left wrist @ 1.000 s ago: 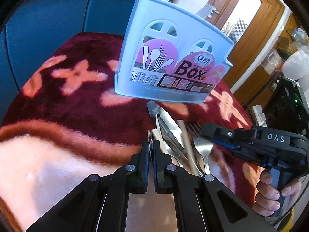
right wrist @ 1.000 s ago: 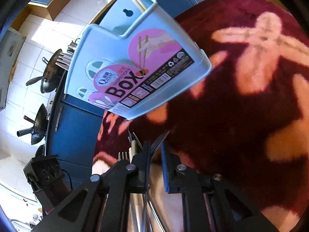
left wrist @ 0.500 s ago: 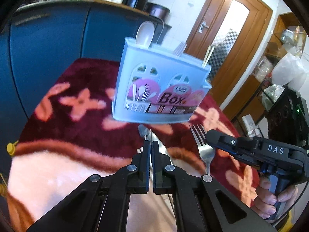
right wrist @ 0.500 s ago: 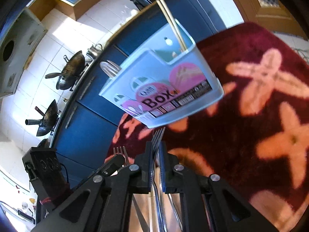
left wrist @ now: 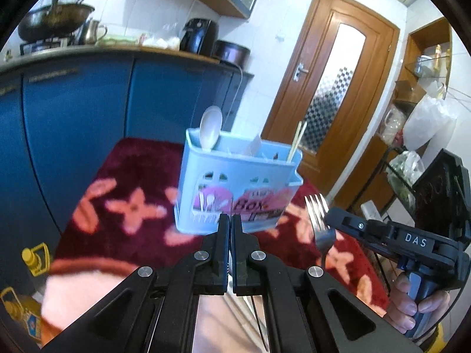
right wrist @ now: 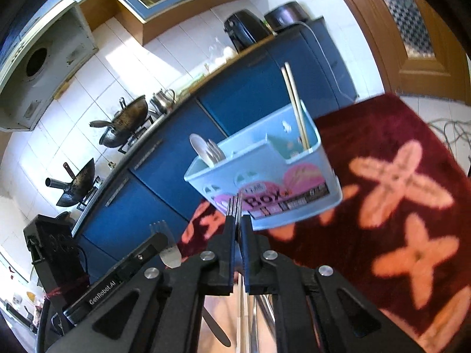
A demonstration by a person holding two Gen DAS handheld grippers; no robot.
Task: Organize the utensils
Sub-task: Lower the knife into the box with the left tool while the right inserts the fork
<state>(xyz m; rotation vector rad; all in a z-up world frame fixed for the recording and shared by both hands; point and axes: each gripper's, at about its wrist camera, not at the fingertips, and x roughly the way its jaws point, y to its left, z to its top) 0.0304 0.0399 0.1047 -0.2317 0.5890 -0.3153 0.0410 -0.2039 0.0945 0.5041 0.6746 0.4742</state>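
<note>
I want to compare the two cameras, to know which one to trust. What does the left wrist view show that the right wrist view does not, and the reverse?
Only the left wrist view shows the person's hand on the right gripper's handle, and the white bag on the shelf.

Only the right wrist view shows the second wok, the range hood and the left gripper from outside.

Both show the blue box, chopsticks, white spoon, red blanket and wooden door.
</note>
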